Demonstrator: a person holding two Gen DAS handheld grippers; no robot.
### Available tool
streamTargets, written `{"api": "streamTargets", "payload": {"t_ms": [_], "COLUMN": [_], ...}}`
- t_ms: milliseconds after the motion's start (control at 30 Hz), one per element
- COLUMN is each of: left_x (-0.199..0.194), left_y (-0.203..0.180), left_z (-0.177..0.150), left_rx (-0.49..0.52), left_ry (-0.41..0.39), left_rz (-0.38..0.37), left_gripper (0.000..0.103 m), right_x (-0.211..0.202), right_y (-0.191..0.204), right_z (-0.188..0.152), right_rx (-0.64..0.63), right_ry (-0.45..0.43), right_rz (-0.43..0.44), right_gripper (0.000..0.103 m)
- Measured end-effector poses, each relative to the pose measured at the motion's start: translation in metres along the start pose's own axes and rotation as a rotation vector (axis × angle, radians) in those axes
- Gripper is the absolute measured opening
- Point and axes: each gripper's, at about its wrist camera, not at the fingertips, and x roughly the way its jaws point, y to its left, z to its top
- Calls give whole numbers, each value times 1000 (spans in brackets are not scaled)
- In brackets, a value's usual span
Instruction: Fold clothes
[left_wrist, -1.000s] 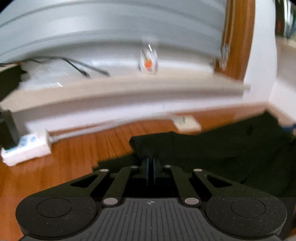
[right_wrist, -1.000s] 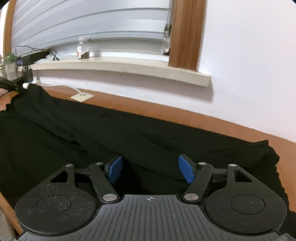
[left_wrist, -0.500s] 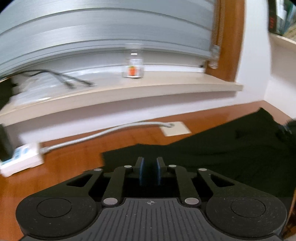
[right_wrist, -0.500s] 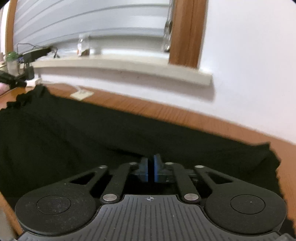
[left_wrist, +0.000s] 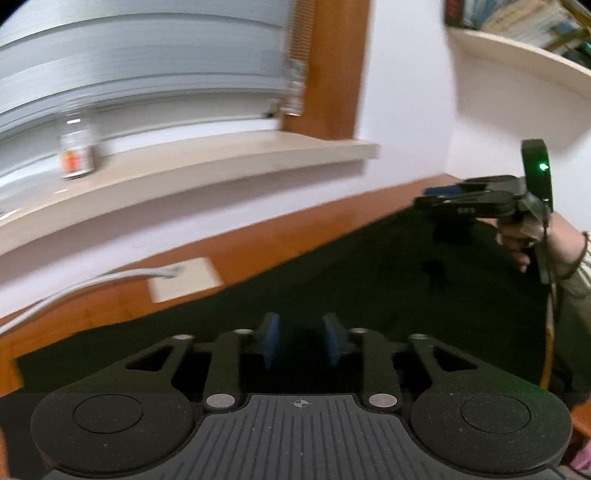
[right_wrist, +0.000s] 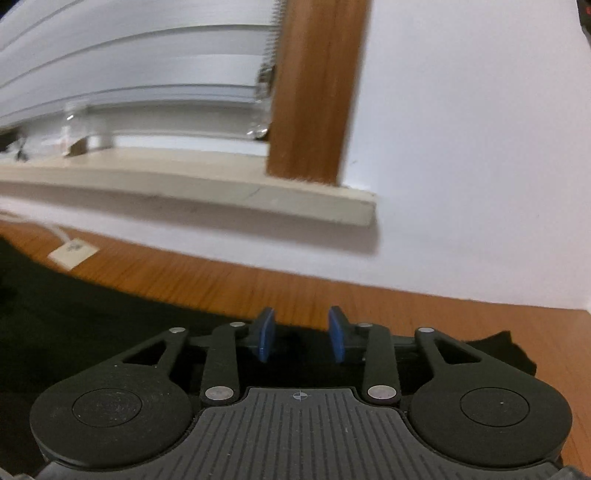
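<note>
Both claws stand released, blue pads parted: left gripper (left_wrist: 301, 345) and right gripper (right_wrist: 302, 339) over the black garment (left_wrist: 369, 291), which lies spread on the wooden table (right_wrist: 295, 288) below the windowsill (left_wrist: 207, 162).

Jar (left_wrist: 76, 152) on windowsill (left_wrist: 207, 162) — blurred.

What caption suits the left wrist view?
Open left gripper over a black garment on a wooden table.

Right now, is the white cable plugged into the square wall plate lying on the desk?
Touching. The left wrist view shows the white cable running to the square plate and ending on its face.
</note>
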Motion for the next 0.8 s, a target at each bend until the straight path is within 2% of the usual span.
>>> {"api": "streamTargets", "payload": {"t_ms": [100,333,433,600,667,700,800], "left_x": [19,65,87,116,123,125,110], "left_y": [-27,-77,-91,-102,-103,-103,-109], "left_z": [2,18,26,31,31,31,27], "left_rx": [29,38,27,-2,-21,-28,-16], "left_ry": [10,15,32,51,52,50,6], "left_rz": [-44,-134,-179,-199,-209,-219,-234], "left_gripper": [33,33,37,37,30,12,9], "right_x": [-12,-23,-25,-21,-16,-13,-10], "right_y": [-8,-48,-64,-77,-81,-83,-91], "right_z": [-12,-36,-42,-47,-48,-49,-52], "right_rx": [4,70,118,145,163,176,230], "right_ry": [-6,1,-13,-1,28,45,62], "right_rz": [-1,-54,-68,-38,-32,-29,-27], "right_gripper": [51,55,61,62,64,66,68]}}
